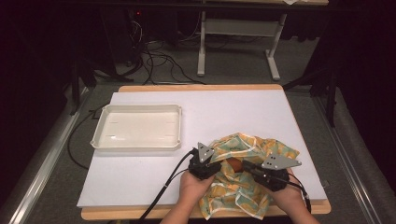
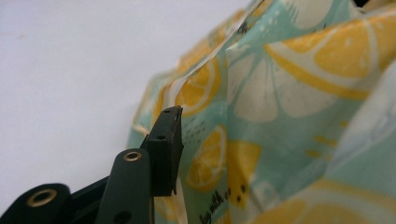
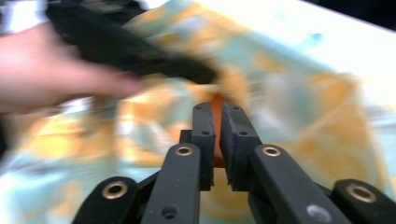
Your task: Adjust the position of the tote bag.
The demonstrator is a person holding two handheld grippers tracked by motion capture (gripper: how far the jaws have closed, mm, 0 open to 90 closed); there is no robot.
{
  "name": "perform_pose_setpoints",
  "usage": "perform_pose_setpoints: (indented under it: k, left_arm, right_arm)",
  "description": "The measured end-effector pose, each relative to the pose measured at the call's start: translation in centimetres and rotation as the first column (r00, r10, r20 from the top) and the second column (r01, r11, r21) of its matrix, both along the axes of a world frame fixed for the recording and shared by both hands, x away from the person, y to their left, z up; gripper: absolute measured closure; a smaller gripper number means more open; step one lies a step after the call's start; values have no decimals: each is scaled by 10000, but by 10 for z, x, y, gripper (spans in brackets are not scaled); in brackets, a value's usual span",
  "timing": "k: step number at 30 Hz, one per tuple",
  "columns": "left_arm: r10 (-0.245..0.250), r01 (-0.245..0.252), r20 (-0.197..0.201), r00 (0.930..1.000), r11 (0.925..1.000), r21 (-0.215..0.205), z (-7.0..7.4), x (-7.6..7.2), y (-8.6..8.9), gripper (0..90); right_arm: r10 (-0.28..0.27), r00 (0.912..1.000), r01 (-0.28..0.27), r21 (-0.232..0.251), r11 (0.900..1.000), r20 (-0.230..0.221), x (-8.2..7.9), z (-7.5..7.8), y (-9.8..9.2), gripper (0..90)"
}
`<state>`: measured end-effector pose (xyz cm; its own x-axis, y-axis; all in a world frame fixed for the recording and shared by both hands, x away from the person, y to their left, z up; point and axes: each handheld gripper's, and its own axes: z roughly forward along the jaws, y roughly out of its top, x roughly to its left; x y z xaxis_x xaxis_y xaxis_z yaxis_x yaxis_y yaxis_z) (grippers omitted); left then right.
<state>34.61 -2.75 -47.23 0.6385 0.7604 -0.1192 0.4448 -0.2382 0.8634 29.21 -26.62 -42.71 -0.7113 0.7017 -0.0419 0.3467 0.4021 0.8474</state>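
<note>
A crumpled cloth (image 1: 243, 186) printed with yellow lemon slices on mint lies at the table's front right. My left gripper (image 1: 210, 164) is at its left edge and my right gripper (image 1: 246, 167) at its right, both pointing inward. An orange-brown thing (image 1: 233, 164) shows between them in the folds. In the left gripper view one black finger (image 2: 166, 140) stands beside the cloth (image 2: 289, 121), which drapes across the gap and hides the other finger. In the blurred right gripper view the right gripper (image 3: 217, 107) has its jaws almost together, with a thin orange strip in the slit.
A white tray (image 1: 100, 135) sits on the table's left half. The white board (image 1: 233, 107) covers the wooden table. Black cables trail from the left gripper off the front edge. A white table frame and loose cables are on the floor behind.
</note>
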Motion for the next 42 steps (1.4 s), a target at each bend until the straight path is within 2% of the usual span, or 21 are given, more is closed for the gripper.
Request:
perform_pose_setpoints:
  k: [3,4,5,6,7,10,12,15,18,20,21,23,25,29,32,34,35,36,37,39,42]
  left_arm:
    - [-142,143,-24,9999,9991,409,-6,-7,1,537]
    - [-151,150,28,9999,9987,491,-6,-8,0,536]
    - [-106,106,-9,9999,9980,629,-6,-9,-1,536]
    - [-200,205,-55,9998,9950,982,-6,-10,-2,527]
    - [-322,333,-98,9994,9903,1352,-6,-12,-3,524]
    - [-475,492,-157,9987,9890,1392,-6,-14,-1,499]
    - [-564,576,-136,9983,9918,1142,-6,-15,0,472]
    - [-722,706,252,9971,9958,588,-1,-20,3,426]
    - [-747,757,822,9938,9971,-95,7,-27,7,409]
    - [-749,814,1170,9903,9953,-517,12,-31,10,412]
    - [-749,814,1170,9903,9953,-517,12,-31,10,420]
    - [-831,975,1567,9841,9915,-866,18,-36,13,449]
    - [-849,1065,1875,9786,9884,-1086,23,-41,15,498]
    - [-1110,1529,2441,9634,9752,-1599,36,-47,16,766]
    - [-1430,1900,2688,9525,9690,-1577,47,-49,9,899]
    - [-1661,2193,2889,9429,9620,-1628,55,-49,2,900]
    - [-1764,2290,2971,9384,9614,-1527,59,-48,-3,900]
    - [-1764,2290,2971,9384,9614,-1527,59,-48,-3,900]
    - [-2030,2548,2939,9340,9553,-1498,63,-44,-12,900]
    - [-2328,2749,2838,9302,9541,-1184,65,-42,-21,900]
    - [-2564,2817,2355,9375,9561,-805,60,-37,-30,900]
  right_arm:
    - [-806,9967,811,-494,9955,112,12,0,-3,849]
    - [-1180,9930,1183,-751,9901,82,22,-1,-5,855]
    - [-1180,9930,1183,-751,9901,82,22,-1,-5,855]
    - [-1337,9910,1341,-815,9876,99,26,-2,-6,861]
    - [-1761,9843,1761,-1008,9792,89,37,-2,-12,882]
    - [-2516,9677,2490,-1061,9627,-118,54,-5,-28,900]
    - [-2801,9597,2760,-1104,9548,-236,63,-8,-36,900]
    - [-2893,9568,2844,-1153,9518,-288,70,-8,-36,900]
    - [-2806,9591,2758,-1006,9559,-371,74,-8,-30,900]
    - [-2710,9618,2665,-933,9593,-388,75,-7,-24,900]
    - [-2710,9618,2665,-933,9593,-388,75,-7,-24,900]
    - [-2537,9666,2491,-1002,9633,-361,76,-7,-19,900]
    - [-2484,9679,2437,-989,9648,-381,75,-6,-17,900]
    - [-2440,9690,2393,-954,9662,-401,74,-6,-15,900]
    - [-2384,9704,2334,-1031,9669,-395,73,-5,-15,900]
    - [-2351,9712,2304,-1008,9679,-374,72,-5,-15,900]
    - [-2345,9713,2295,-1018,9680,-400,72,-5,-15,900]
    - [-2345,9713,2295,-1018,9680,-400,72,-5,-15,900]
    - [-2319,9718,2268,-1006,9687,-422,71,-4,-14,900]
    - [-2258,9735,2212,-1024,9698,-354,71,-5,-14,900]
    - [-2254,9735,2208,-980,9704,-387,70,-5,-14,900]
